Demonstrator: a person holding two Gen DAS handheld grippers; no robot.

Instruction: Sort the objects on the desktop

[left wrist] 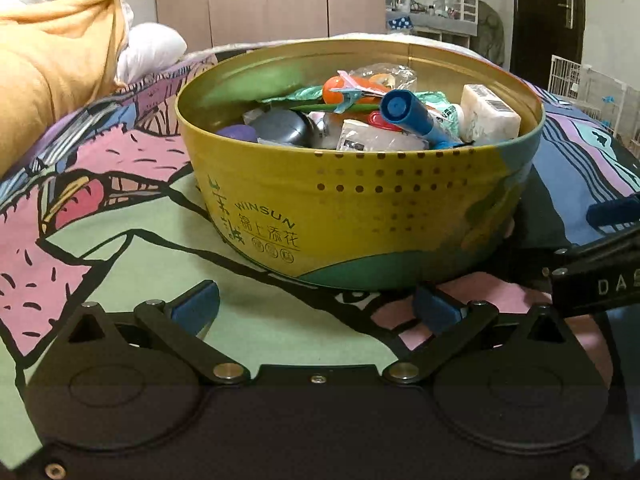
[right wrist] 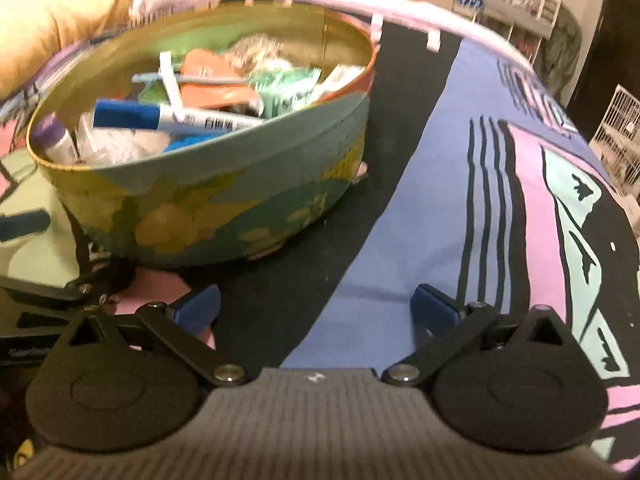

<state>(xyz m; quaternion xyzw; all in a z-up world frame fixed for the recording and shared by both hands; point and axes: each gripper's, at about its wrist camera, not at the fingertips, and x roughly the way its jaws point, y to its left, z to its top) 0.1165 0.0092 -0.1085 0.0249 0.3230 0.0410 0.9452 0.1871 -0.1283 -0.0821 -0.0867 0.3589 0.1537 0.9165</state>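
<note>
Tin (left wrist: pixel 360 208) sits dead ahead of the released left gripper (left wrist: pixel 316 312); released right gripper (right wrist: pixel 316 312) has it off left

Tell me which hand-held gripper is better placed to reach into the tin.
Probably the left hand-held gripper: it is open and faces the tin squarely. The right hand-held gripper, also open, points beside it.

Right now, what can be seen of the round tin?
The round tin looks like metal, lidless, yellow and green outside with dotted rows and "WINSUN" lettering, golden inside. It stands upright on the patterned cloth, heaped with small items, a blue marker lying on top. Both open tongs stay clear of it.
</note>
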